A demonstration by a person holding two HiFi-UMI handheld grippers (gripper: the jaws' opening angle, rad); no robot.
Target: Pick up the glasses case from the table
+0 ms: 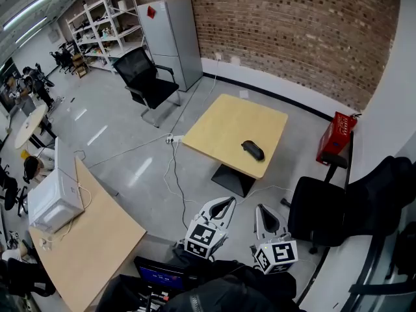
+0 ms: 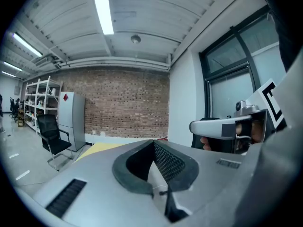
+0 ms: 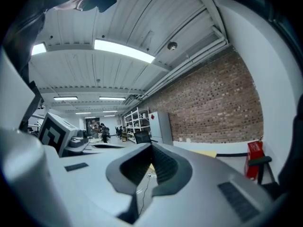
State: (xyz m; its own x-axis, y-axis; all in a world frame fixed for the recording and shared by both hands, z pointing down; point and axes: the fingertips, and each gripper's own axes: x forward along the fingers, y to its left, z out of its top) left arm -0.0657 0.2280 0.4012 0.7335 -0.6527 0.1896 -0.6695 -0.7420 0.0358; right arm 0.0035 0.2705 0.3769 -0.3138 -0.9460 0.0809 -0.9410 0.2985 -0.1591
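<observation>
The dark glasses case [image 1: 253,150] lies near the right front edge of a square light-wood table [image 1: 224,125]. Both grippers hang well short of the table, over the floor, and nothing is between their jaws. My left gripper [image 1: 227,201] points toward the table with its jaws closed together; its own view shows the tips meeting [image 2: 154,143] and a strip of the table [image 2: 102,148] beyond. My right gripper [image 1: 262,207] is beside it, also shut, tips together [image 3: 151,147]. The case does not show in either gripper view.
A black office chair [image 1: 148,80] and a grey cabinet [image 1: 171,34] stand beyond the table. A red box [image 1: 335,138] and another black chair [image 1: 328,210] are at the right. A wooden desk [image 1: 97,246] with a white device [image 1: 54,200] is at the left. Cables [image 1: 173,168] cross the floor.
</observation>
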